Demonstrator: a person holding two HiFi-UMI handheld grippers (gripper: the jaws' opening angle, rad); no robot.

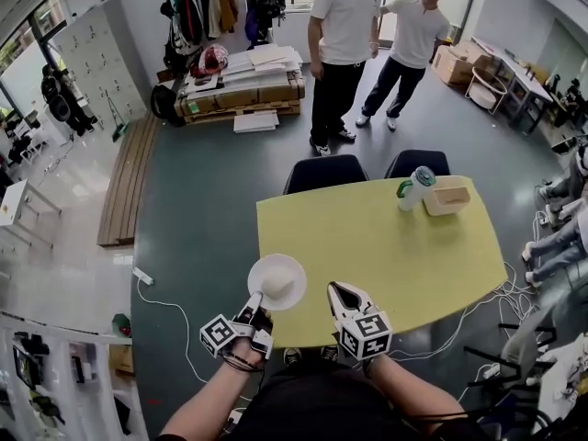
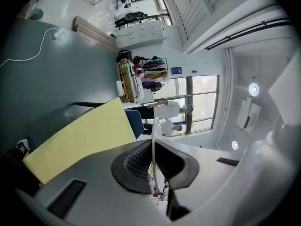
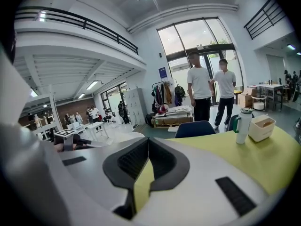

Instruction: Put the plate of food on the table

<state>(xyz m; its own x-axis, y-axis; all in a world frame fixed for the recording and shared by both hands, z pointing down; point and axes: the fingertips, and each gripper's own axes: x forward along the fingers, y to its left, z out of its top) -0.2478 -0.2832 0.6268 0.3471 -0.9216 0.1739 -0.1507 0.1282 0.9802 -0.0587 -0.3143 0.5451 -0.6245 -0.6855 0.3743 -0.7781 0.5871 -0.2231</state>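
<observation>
Round white plate bearing a pale mound of food, rim clamped in your left gripper, at the near-left edge of the yellow table, your right gripper closed and empty alongside, black-and-white square markers on both cubes

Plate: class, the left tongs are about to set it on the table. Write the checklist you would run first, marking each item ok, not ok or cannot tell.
1. Left tongs shut on the plate rim: ok.
2. Food sits on the plate: ok.
3. Plate fully over the table: not ok; in the head view it overlaps the table's left edge near the corner.
4. Plate already touching the table: cannot tell.
5. Landing area free: ok; the bottle and box stand at the far side.
6. Right tongs out of the way: ok; shut, empty, beside the plate.
</observation>
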